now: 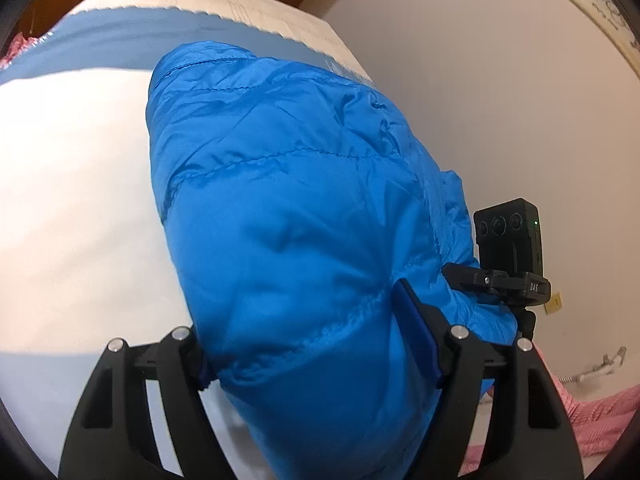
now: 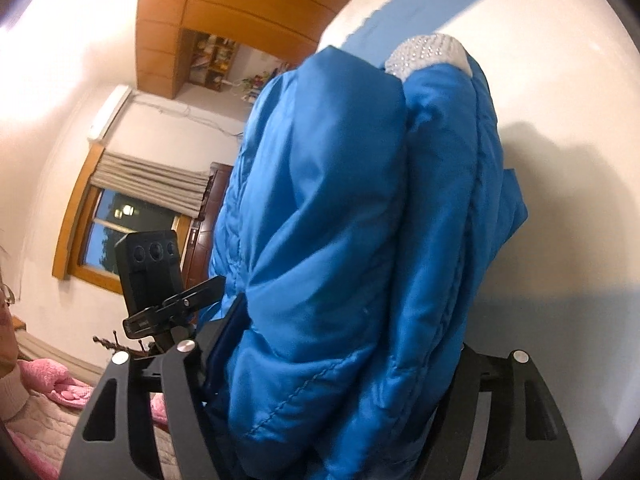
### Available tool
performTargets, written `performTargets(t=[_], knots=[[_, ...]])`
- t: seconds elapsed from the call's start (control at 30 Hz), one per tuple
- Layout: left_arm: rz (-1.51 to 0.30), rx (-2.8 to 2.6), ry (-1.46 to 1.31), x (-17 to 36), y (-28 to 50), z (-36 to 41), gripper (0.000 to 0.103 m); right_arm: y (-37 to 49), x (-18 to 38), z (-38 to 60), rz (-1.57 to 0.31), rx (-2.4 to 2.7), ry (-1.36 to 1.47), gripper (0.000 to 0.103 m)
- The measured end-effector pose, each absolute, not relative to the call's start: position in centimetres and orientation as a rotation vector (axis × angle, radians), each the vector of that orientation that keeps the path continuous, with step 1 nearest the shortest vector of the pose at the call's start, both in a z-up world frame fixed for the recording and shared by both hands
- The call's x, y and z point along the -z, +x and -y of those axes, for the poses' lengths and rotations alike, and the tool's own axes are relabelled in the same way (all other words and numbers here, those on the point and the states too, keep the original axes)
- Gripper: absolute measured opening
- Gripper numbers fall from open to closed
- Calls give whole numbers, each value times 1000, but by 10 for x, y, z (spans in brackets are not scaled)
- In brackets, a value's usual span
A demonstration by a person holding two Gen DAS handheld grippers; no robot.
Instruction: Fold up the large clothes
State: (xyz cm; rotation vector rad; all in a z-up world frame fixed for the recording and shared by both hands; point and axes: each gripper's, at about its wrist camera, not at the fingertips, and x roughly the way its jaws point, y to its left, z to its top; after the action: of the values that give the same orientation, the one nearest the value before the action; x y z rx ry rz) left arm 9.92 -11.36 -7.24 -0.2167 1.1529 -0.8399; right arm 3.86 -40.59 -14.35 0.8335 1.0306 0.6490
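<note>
Two tongs (image 1: pixel 316 332) (image 2: pixel 340 344), one blue jacket (image 1: pixel 288 208)

A home bedroom is showing here. A white wall-mounted air conditioner (image 2: pixel 110 110) is hanging above a wood-framed window (image 2: pixel 120 232) with a grey pleated blind (image 2: pixel 152 176). Orange-brown wooden wall cabinets (image 2: pixel 224 12) are holding cluttered open shelves (image 2: pixel 212 62). A pink quilted bed cover (image 1: pixel 604 420) is lying beside the white-and-blue surface (image 1: pixel 80 200).
</note>
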Motion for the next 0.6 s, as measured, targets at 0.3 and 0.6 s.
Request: performTargets(t=[0.3, 0.6], knots=[[-1084, 755, -256, 79, 128, 103, 74, 118, 139, 378, -1032, -732, 739, 71], [-1147, 699, -323, 129, 141, 117, 74, 168, 173, 365, -1117, -726, 724, 71]])
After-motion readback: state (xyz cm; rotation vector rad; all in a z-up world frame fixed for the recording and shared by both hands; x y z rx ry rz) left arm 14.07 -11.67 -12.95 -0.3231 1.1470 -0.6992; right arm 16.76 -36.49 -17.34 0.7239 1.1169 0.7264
